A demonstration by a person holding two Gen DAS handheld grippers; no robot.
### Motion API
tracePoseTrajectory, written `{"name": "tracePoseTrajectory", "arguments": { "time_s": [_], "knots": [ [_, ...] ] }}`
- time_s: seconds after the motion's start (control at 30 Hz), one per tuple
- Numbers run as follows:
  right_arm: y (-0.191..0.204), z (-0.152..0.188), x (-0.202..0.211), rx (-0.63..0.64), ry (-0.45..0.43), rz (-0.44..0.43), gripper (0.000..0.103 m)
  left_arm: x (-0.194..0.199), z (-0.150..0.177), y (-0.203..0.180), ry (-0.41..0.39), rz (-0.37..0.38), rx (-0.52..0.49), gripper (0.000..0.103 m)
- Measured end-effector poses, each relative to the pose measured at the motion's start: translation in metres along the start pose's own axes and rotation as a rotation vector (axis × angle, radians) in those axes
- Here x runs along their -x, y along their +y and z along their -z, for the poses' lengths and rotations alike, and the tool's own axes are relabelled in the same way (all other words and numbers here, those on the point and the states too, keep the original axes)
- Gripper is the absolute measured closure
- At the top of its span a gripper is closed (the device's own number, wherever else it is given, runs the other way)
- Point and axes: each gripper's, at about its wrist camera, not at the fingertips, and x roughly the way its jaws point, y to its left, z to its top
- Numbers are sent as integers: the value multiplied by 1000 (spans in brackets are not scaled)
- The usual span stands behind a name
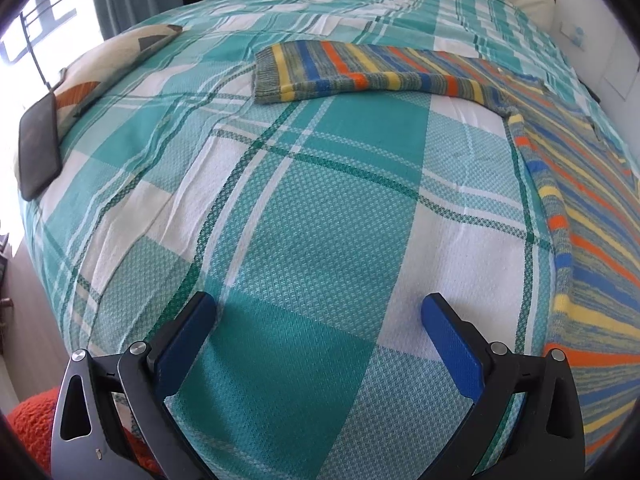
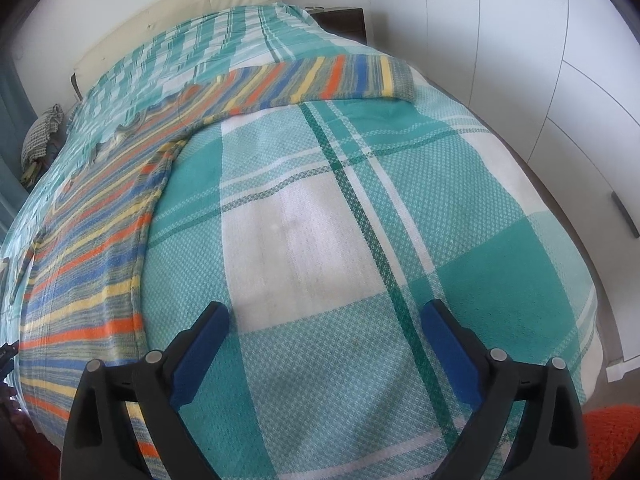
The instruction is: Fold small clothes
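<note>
Overhead, striped sweater (image 1: 592, 208) spread on plaid bedspread (image 1: 320, 208).

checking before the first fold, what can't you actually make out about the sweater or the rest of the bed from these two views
- Striped sweater, left wrist view: its body runs off the right edge, so its hem is cut off.
- Same sweater, right wrist view: the left side leaves the frame; the right gripper covers its near edge.
- Dark flat object on the pillow: edge distortion and window glare; can't identify it.
- Items on the nightstand: too small.

Bright daylight glares from the window (image 1: 24, 28); fisheye bends the edges.
</note>
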Motion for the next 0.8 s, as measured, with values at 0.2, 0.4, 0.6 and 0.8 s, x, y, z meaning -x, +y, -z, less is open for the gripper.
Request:
{"name": "tracePoseTrajectory", "arguments": {
  "time_s": [0.2,0.4,0.6,0.8],
  "knots": [
    [6,2,-3,31,6,15,0,0,1,-1,-7,-6,-5,0],
    [7,4,-4,38,6,20,0,0,1,-4,-8,-19,-20,0],
    [9,6,-5,54,4,37,0,0,2,-5,-6,-27,-24,0],
    [10,6,-5,63,4,48,0,0,3,-7,-16,-35,-33,0]
  ]
}}
